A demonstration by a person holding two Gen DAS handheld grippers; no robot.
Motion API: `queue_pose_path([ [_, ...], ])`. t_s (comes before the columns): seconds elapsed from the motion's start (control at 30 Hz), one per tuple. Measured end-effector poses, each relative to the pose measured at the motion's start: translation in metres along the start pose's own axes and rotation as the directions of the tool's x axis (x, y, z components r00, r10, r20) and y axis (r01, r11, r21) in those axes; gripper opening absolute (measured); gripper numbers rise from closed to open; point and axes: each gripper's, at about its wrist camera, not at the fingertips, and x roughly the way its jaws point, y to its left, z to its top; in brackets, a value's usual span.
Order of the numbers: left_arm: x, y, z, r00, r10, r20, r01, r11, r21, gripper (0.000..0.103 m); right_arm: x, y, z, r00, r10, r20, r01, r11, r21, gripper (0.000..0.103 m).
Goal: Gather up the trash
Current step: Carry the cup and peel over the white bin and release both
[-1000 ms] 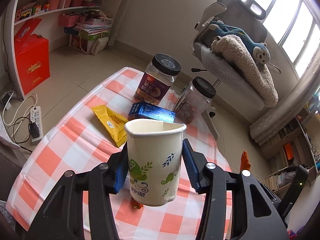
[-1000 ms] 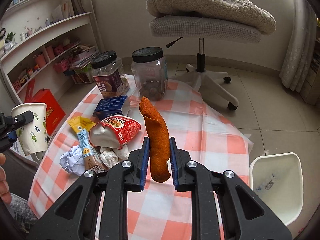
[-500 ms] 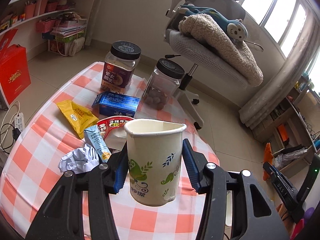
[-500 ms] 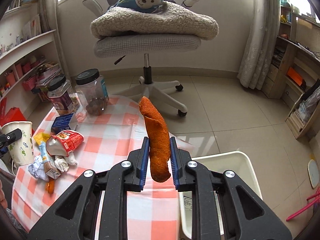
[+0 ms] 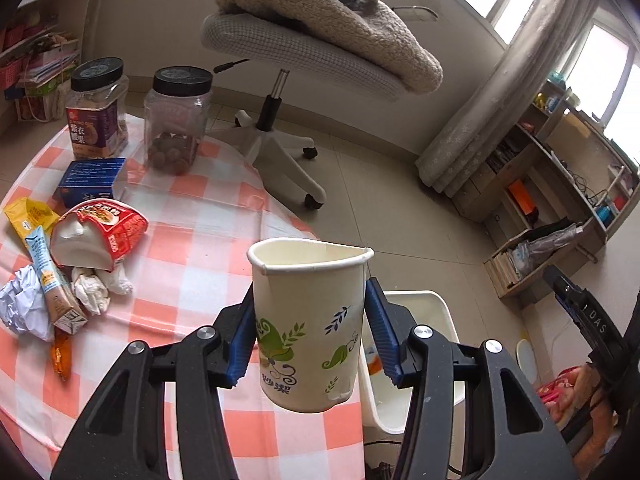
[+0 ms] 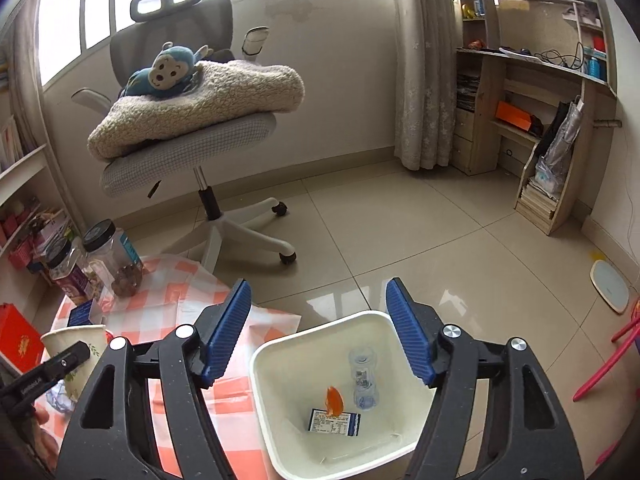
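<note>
My left gripper [image 5: 310, 330] is shut on a white paper cup [image 5: 309, 320] with green leaf prints, held upright above the checked table's right edge. Just right of the cup stands the white trash bin [image 5: 436, 308]. My right gripper [image 6: 318, 330] hangs over the trash bin [image 6: 280, 354] with its jaws opening and nothing between them. The orange peel [image 6: 334, 400] is inside the bin, beside a clear bottle [image 6: 362, 378] and a blue-and-white wrapper [image 6: 334, 422]. On the table lie a crushed red cup [image 5: 98, 232], crumpled paper [image 5: 24, 304], a tissue [image 5: 96, 286] and a small carton [image 5: 52, 280].
Two black-lidded jars [image 5: 176, 118], a blue box [image 5: 92, 176] and a yellow packet [image 5: 26, 216] sit at the table's far side. A grey swivel chair [image 6: 188, 160] with a blanket and plush monkey stands behind. Wooden shelves [image 6: 536, 120] line the right wall.
The right gripper swung from the table to above the bin, opened and dropped the orange peel into it. The left gripper carried the cup rightward toward the bin.
</note>
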Motion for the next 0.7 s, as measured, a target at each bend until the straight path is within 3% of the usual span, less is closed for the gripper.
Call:
queue_pose_path([
  [0.07, 0.012, -0.022, -0.007, 0.999, -0.026, -0.032, 0.027, 0.999, 0.032, 0.051, -0.003, -0.019, 0.003, 1.0, -0.022, 0.018, 0.022, 0.999, 0.05, 0.078],
  [0.23, 0.039, -0.076, -0.024, 0.993, -0.065, -0.1, 0.077, 0.989, 0.122, 0.053, -0.01, -0.061, 0.009, 0.997, -0.065, 0.042, 0.058, 0.987, 0.149, 0.084],
  [0.43, 0.063, -0.123, -0.028, 0.977, -0.139, -0.164, 0.162, 0.977, 0.138, 0.063, -0.012, -0.085, 0.011, 0.995, -0.088, 0.054, 0.075, 0.973, 0.217, 0.088],
  [0.57, 0.058, -0.128, -0.024, 0.98, -0.124, -0.156, 0.149, 0.976, 0.16, 0.073, -0.014, -0.081, 0.01, 0.994, -0.091, 0.061, 0.076, 0.975, 0.207, 0.09],
  [0.7, 0.042, -0.116, -0.019, 0.996, -0.039, -0.079, 0.056, 0.974, 0.219, 0.078, -0.01, -0.065, 0.009, 0.995, -0.08, 0.054, 0.069, 0.982, 0.175, 0.093],
])
